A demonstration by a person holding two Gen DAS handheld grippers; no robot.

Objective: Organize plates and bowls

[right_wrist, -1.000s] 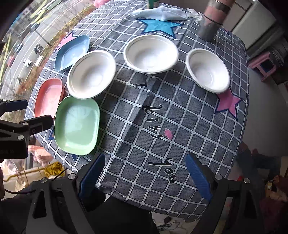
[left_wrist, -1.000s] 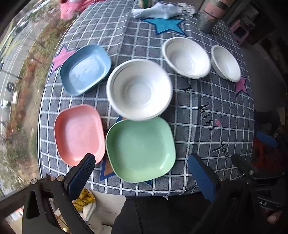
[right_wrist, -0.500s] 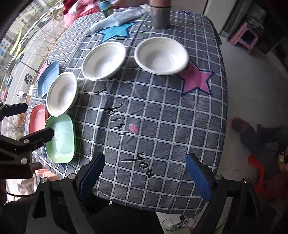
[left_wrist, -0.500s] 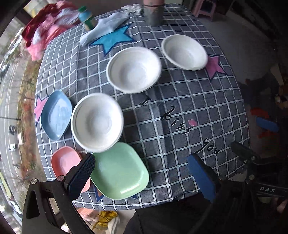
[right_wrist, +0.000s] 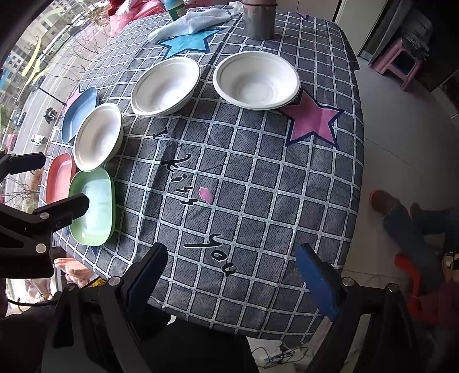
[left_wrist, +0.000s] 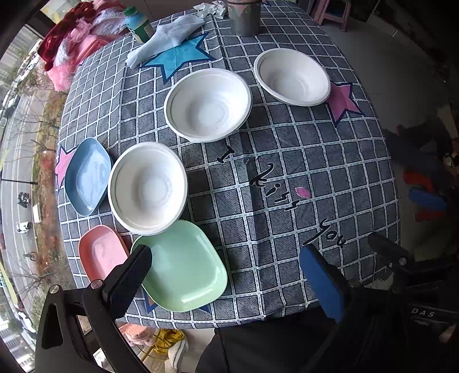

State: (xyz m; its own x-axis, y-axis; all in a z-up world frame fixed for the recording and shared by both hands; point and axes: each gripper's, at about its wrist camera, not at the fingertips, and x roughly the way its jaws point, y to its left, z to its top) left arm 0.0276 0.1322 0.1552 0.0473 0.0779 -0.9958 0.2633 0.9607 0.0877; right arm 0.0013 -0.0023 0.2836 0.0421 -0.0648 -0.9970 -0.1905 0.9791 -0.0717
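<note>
Three white bowls lie on the checked tablecloth: a near one [left_wrist: 147, 188] [right_wrist: 98, 141], a middle one [left_wrist: 208, 104] [right_wrist: 165, 86] and a far right one [left_wrist: 292, 77] [right_wrist: 256, 84]. A green plate [left_wrist: 183, 265] [right_wrist: 93, 206], a pink plate [left_wrist: 100, 252] [right_wrist: 58, 178] and a blue plate [left_wrist: 87, 175] [right_wrist: 79, 113] sit at the left edge. My left gripper [left_wrist: 229, 275] hovers open above the near edge, beside the green plate. My right gripper [right_wrist: 233, 277] is open over the near edge, holding nothing.
At the far end stand a grey metal cup [left_wrist: 243, 14] [right_wrist: 259, 18], a pale cloth [left_wrist: 166, 38] [right_wrist: 192, 21] and a bottle [left_wrist: 139, 24]. A pink stool [right_wrist: 401, 60] stands on the floor to the right. A person's legs show below the table edge.
Both views have swung to the right along the table, and the bowls now sit nearer the middle of each view. No dish has moved, and both grippers stay open.
</note>
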